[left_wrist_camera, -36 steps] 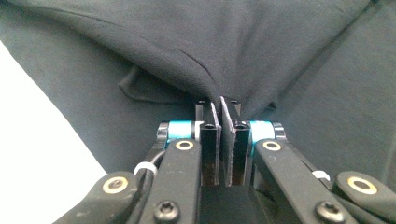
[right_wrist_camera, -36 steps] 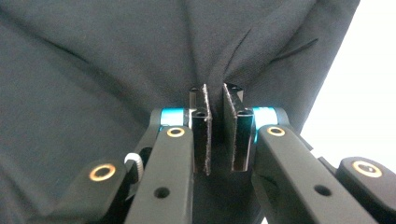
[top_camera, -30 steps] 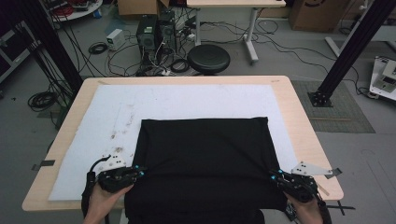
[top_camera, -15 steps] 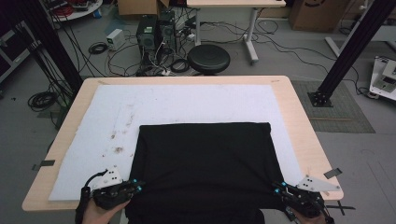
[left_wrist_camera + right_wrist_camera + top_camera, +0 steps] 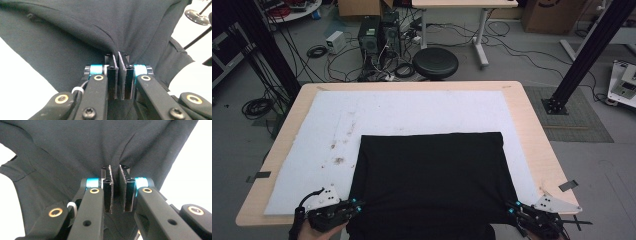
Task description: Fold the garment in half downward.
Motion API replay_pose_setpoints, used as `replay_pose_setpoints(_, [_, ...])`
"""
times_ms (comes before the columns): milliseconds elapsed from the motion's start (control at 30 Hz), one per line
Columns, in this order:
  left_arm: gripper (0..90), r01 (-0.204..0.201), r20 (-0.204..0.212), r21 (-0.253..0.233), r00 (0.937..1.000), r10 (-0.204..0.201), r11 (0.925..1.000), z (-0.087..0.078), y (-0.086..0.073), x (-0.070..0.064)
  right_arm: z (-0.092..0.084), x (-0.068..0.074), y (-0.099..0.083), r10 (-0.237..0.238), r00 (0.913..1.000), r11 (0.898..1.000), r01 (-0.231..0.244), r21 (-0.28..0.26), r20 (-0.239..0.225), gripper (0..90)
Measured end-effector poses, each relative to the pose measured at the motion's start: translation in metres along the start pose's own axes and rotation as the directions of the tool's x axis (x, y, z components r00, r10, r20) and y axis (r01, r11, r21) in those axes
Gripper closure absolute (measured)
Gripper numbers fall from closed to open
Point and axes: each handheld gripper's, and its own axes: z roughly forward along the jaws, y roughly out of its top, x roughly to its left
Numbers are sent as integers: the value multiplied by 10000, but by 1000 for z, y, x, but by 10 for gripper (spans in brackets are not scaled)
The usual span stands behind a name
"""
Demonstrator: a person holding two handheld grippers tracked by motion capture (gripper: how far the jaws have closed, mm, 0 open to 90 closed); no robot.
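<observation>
Garment (image 5: 432, 175) nearer, seemingly between claws (image 5: 118, 75)

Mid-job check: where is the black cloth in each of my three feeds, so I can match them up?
High view: the black cloth lies flat on the white mat, lower centre, near edge past the table's near edge.
Left gripper view: it spans the upper frame, bunched between the left gripper jaws.
Right gripper view: it spans the upper frame, pinched by the right gripper.
Shared landmark: the white mat.
</observation>
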Motion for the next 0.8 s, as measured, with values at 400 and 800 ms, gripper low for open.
replay_pose_setpoints(400, [467, -377, -1331, -849, 9908, 261, 9957, -20, 51, 23, 6, -10, 37, -9, 9969, 9991, 42, -427, 791, 292])
replay_pose_setpoints(800, [426, 643, -2540, -596, 9641, -774, 9961, 27, 122, 107, 46, -38, 89, -52, 9920, 9990, 107, -423, 1262, 229])
